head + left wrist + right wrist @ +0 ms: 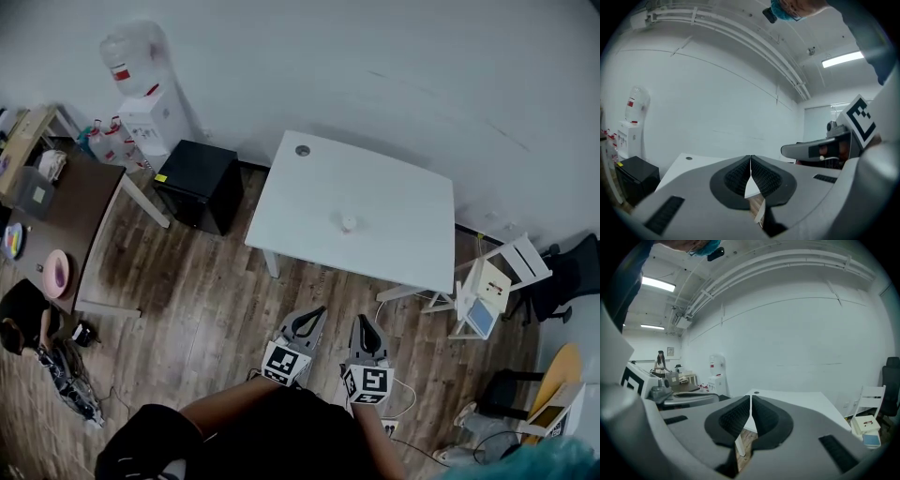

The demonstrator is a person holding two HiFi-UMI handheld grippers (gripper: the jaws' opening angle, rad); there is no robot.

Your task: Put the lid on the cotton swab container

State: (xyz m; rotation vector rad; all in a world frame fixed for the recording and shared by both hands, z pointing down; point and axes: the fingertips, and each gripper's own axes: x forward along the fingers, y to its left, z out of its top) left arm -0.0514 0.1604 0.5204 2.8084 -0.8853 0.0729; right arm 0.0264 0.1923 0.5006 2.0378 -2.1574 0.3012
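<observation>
A small whitish round container [348, 222] stands alone near the middle of the white table [394, 187]; whether a lid is beside it is too small to tell. Both grippers hang close to the person's body, over the wooden floor and short of the table's near edge. My left gripper [316, 312] is shut, its ribbed pads [740, 176] meeting with nothing between them. My right gripper [364, 322] is shut too and empty, jaws pressed together [751, 399]. In the left gripper view the table top [689, 164] lies ahead; the container is hidden behind the jaws.
A black cabinet [199, 183] and a water dispenser [150, 112] stand left of the table. A brown table [66, 225] with dishes is at far left, with a person [37, 347] beside it. A white chair [492, 281] stands at the table's right corner.
</observation>
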